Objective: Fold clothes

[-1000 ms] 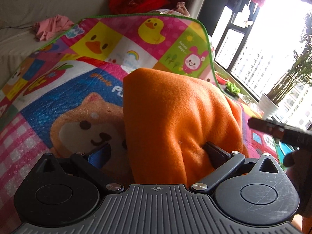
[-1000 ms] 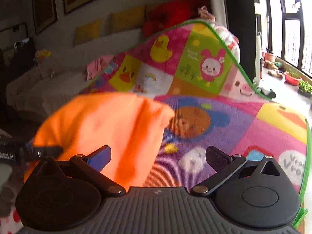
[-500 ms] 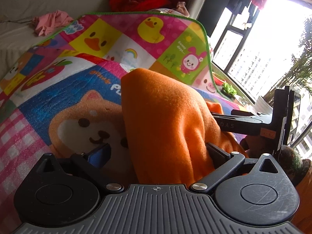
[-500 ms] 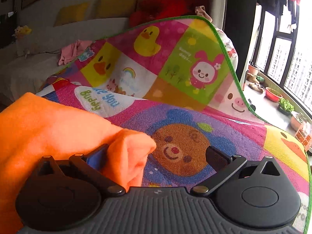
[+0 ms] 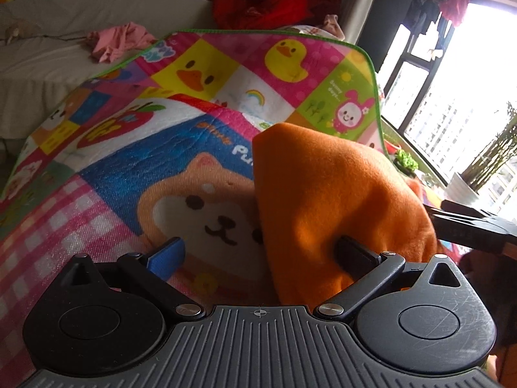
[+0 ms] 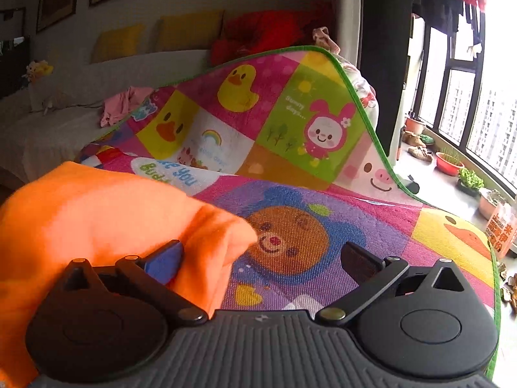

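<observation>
left gripper (image 5: 261, 255) apart | right gripper (image 6: 265, 255) apart | orange cloth (image 5: 329, 194) heaped, peak up

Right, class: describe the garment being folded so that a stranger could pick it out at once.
Find the cartoon play mat spread before the sofa. On it, between the left gripper and right gripper, lies the orange garment. It is plain orange fleece; the pink garment lies on the sofa.

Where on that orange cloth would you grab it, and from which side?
Probably the free corner of the orange cloth that juts out over the mat, taken from the open side on the right. It is a thin, loose fold with bare mat beside it, so the right gripper, fingers wide apart, could close across it.
</observation>
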Motion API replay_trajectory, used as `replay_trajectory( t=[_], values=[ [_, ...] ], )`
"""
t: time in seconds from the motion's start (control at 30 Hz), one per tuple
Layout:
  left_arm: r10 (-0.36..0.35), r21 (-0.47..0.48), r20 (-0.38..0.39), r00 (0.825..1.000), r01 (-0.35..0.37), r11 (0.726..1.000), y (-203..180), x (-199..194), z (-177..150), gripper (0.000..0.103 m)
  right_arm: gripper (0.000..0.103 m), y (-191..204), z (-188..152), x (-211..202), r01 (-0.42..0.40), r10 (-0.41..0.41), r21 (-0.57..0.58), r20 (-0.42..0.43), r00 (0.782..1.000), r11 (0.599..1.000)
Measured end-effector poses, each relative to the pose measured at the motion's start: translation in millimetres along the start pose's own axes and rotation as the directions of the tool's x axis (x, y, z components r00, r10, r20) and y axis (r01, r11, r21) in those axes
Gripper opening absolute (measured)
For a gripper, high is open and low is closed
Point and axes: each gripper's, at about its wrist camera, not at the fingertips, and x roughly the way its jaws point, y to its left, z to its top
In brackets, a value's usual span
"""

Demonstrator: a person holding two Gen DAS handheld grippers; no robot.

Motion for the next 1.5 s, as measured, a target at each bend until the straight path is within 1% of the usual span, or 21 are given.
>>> replay_trajectory(
  t=[0.07, 0.13, 0.17, 0.27, 0.37, 0.47, 0.53, 0.6, 0.67, 0.73, 0.77, 0.83, 0.87, 0.93, 1.0, 1.07, 1.17, 1.3, 1.4, 1.43, 1.5],
  values=[
    [0.007, 0.01, 0.005, 1.0, -0.007, 1.0, -2, 1, -1, 0.103, 0.103, 0, -2, -24, -0.087, 0.087, 0.005, 0.02, 0.996, 0.996],
    [0.01, 0.018, 0.008, 1.0, -0.011, 1.0, -5, 2, -1, 0.103, 0.103, 4, -6, -41, -0.182, 0.182, -0.011, 0.005, 0.983, 0.983],
    [0.009, 0.019, 0.009, 1.0, -0.009, 1.0, -5, 0, -1, 0.103, 0.103, 8, -9, -45, -0.205, 0.205, -0.033, -0.017, 0.979, 0.978],
    [-0.02, 0.011, 0.024, 1.0, 0.019, 1.0, -6, -9, 4, 0.102, 0.103, 24, -24, -38, -0.129, 0.117, -0.146, -0.083, 0.99, 0.981],
    [-0.055, 0.023, 0.084, 0.995, 0.053, 0.998, -13, -25, 16, 0.102, 0.103, 25, -28, -32, -0.108, 0.094, -0.148, -0.096, 0.991, 0.983],
    [-0.105, 0.047, 0.097, 0.99, 0.101, 0.994, -23, -21, 39, 0.102, 0.103, 28, -30, -33, -0.096, 0.083, -0.165, -0.085, 0.993, 0.982],
    [-0.115, 0.066, 0.068, 0.991, 0.111, 0.992, -30, -4, 49, 0.102, 0.103, 30, -32, -35, -0.08, 0.068, -0.191, -0.068, 0.995, 0.978],
    [-0.063, 0.095, -0.005, 0.998, 0.063, 0.993, -34, 22, 49, 0.102, 0.103, 30, -33, -39, -0.05, 0.039, -0.217, -0.052, 0.998, 0.975],
    [-0.048, 0.104, -0.057, 0.997, 0.054, 0.993, -34, 42, 43, 0.102, 0.103, 28, -31, -44, -0.017, 0.011, -0.22, -0.03, 0.999, 0.975],
    [-0.065, 0.082, -0.068, 0.996, 0.07, 0.994, -33, 47, 41, 0.102, 0.103, 24, -24, -55, -0.05, 0.054, -0.192, 0.011, 0.999, 0.98],
    [-0.065, 0.079, -0.069, 0.996, 0.071, 0.994, -33, 48, 42, 0.102, 0.103, 23, -20, -62, -0.086, 0.093, -0.178, 0.034, 0.995, 0.98],
    [-0.058, 0.094, -0.065, 0.996, 0.064, 0.993, -35, 48, 41, 0.102, 0.103, 27, -14, -74, -0.172, 0.186, -0.165, 0.071, 0.98, 0.971],
    [-0.054, 0.1, -0.063, 0.996, 0.061, 0.993, -36, 47, 41, 0.102, 0.103, 31, -11, -78, -0.207, 0.224, -0.172, 0.084, 0.971, 0.963],
    [-0.05, 0.102, -0.062, 0.997, 0.056, 0.993, -36, 46, 41, 0.103, 0.103, 46, -11, -79, -0.235, 0.26, -0.222, 0.091, 0.961, 0.946],
    [-0.05, 0.095, -0.057, 0.997, 0.055, 0.994, -34, 41, 43, 0.103, 0.103, 61, -15, -70, -0.198, 0.227, -0.274, 0.077, 0.971, 0.941],
    [-0.068, 0.074, -0.039, 0.997, 0.07, 0.995, -31, 30, 45, 0.102, 0.103, 67, -19, -60, -0.156, 0.183, -0.295, 0.065, 0.981, 0.943],
    [-0.11, 0.053, -0.02, 0.994, 0.111, 0.992, -27, 14, 45, 0.102, 0.103, 55, -19, -58, -0.128, 0.148, -0.254, 0.058, 0.987, 0.959],
    [-0.101, 0.069, -0.054, 0.993, 0.105, 0.992, -29, 19, 37, 0.102, 0.103, 38, -23, -57, -0.082, 0.094, -0.239, 0.037, 0.995, 0.967],
    [-0.076, 0.08, -0.078, 0.994, 0.082, 0.993, -32, 31, 30, 0.103, 0.103, 29, -27, -56, -0.1, 0.103, -0.218, 0.005, 0.995, 0.971],
    [-0.06, 0.095, -0.073, 0.996, 0.067, 0.993, -33, 32, 28, 0.103, 0.103, 26, -27, -58, -0.125, 0.127, -0.2, -0.003, 0.992, 0.972],
    [-0.038, 0.117, -0.067, 0.997, 0.046, 0.992, -32, 32, 28, 0.103, 0.103, 17, -24, -64, -0.202, 0.203, -0.144, -0.01, 0.979, 0.969]
  ],
)
